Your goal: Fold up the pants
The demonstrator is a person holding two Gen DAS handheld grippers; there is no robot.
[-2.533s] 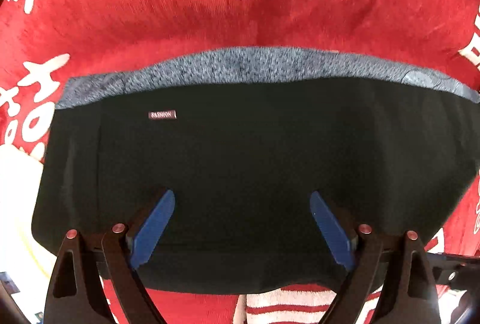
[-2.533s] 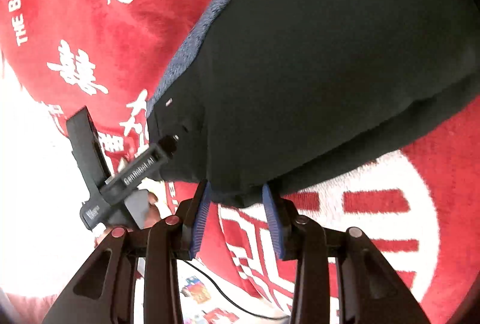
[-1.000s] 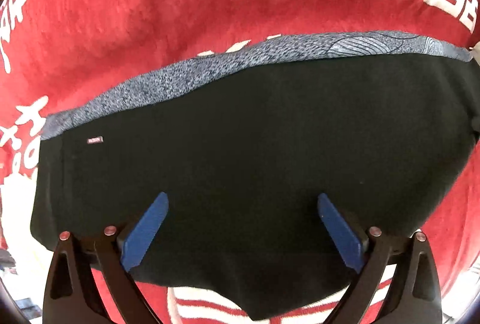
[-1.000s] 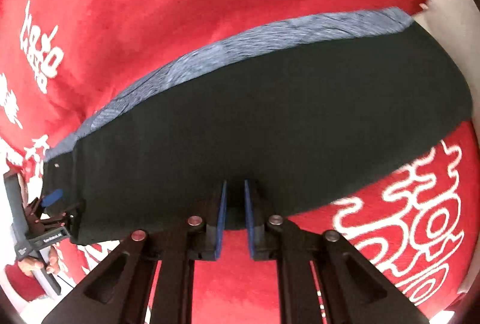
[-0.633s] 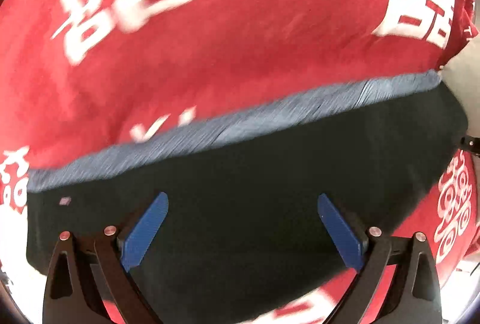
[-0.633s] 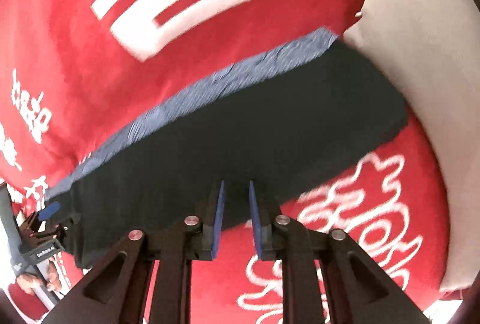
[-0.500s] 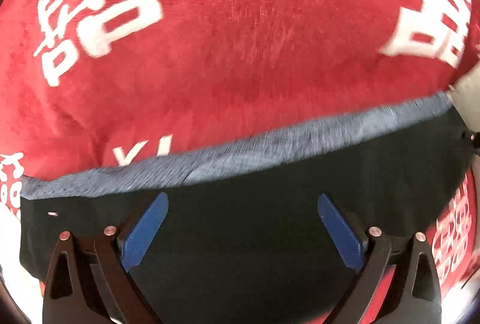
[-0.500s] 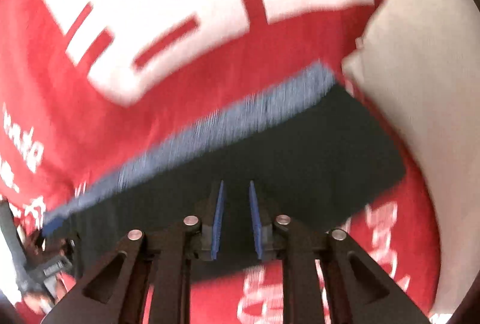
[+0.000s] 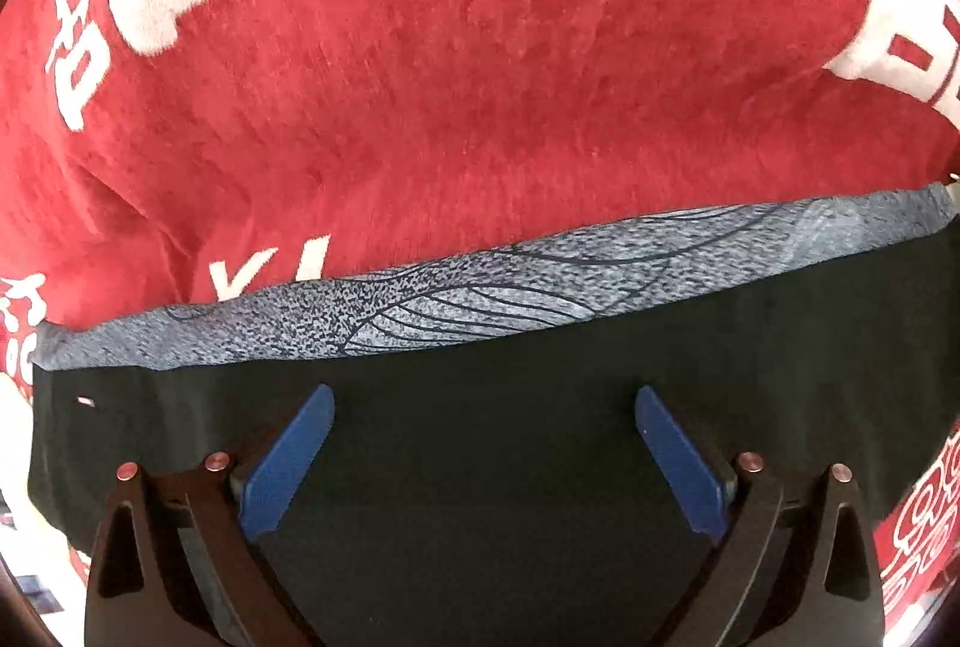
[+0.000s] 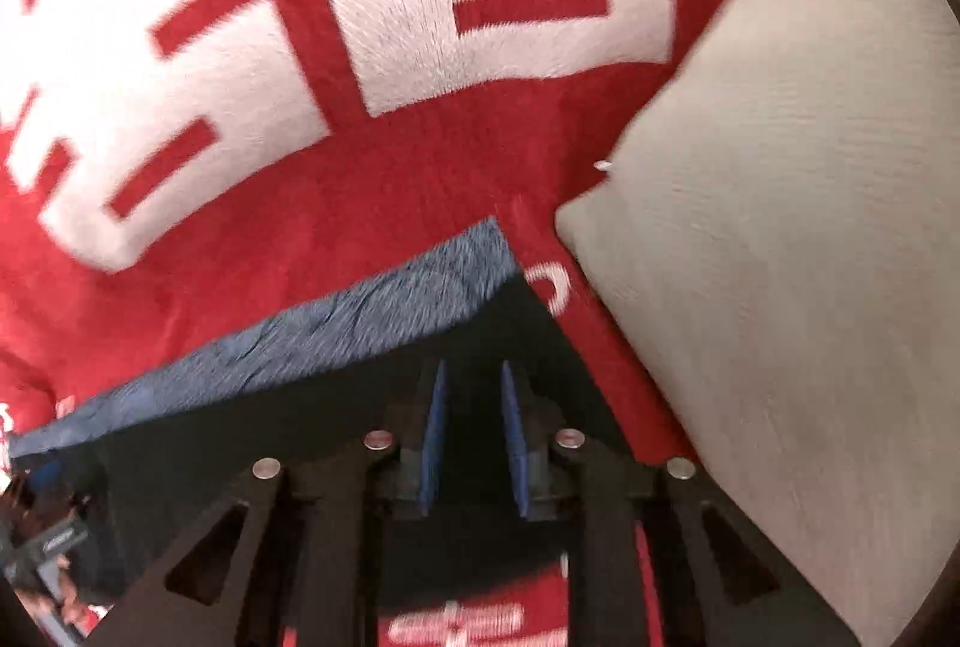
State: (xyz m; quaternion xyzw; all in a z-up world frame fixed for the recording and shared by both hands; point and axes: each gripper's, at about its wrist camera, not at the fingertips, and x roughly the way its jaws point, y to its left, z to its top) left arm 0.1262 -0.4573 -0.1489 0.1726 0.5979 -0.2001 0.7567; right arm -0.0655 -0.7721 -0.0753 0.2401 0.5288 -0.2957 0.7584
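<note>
The black pants (image 9: 480,407) lie folded flat on the red blanket (image 9: 480,47), with a grey patterned band (image 9: 480,293) along their far edge. My left gripper (image 9: 480,431) is wide open above the black cloth, holding nothing. In the right wrist view my right gripper (image 10: 471,407) has its blue pads close together over the right end of the pants (image 10: 336,407), near the corner of the grey band (image 10: 360,323). I cannot tell whether cloth is pinched between them.
The blanket (image 10: 300,47) has large white characters. A grey pillow (image 10: 780,257) lies right next to the pants' right end. The left gripper's body (image 10: 42,545) shows at the far left of the right wrist view.
Both grippers have moved forward over the pants, so the grey band sits closer and more black cloth lies under them. The right view has swung toward the pillow. The jaws have not changed.
</note>
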